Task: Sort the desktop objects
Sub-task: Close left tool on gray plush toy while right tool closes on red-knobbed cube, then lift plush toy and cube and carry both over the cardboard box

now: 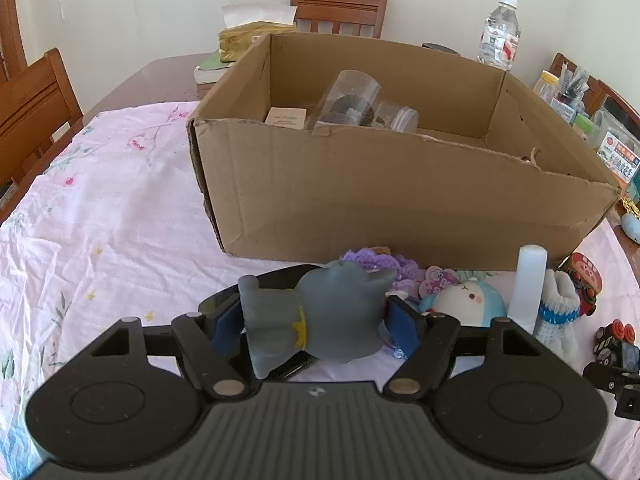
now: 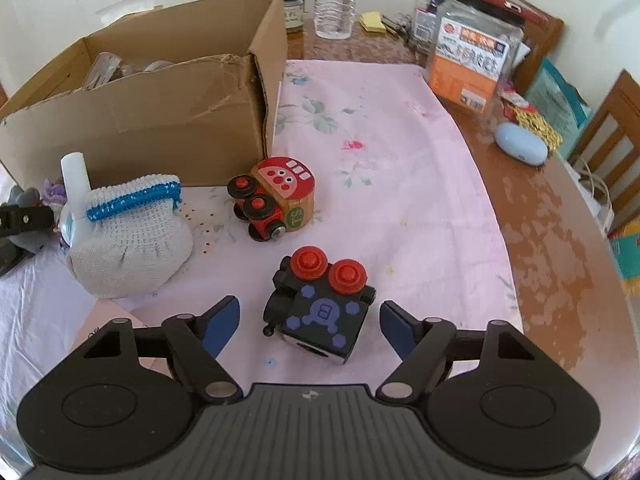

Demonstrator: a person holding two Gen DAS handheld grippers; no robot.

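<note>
- Cardboard box (image 1: pixel 400 184), ahead of my tongs, already holds a few jars.
- Left gripper (image 1: pixel 320 320) seemingly clamps the grey figure (image 1: pixel 320 312).
- Right gripper (image 2: pixel 310 324) straddles the black toy block (image 2: pixel 320 312), pads clear; several toys remain outside.

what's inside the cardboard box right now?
In the cardboard box: a clear plastic jar lying on its side, a smaller lidded jar and a small tan carton. The near wall hides the rest of the floor.
</note>
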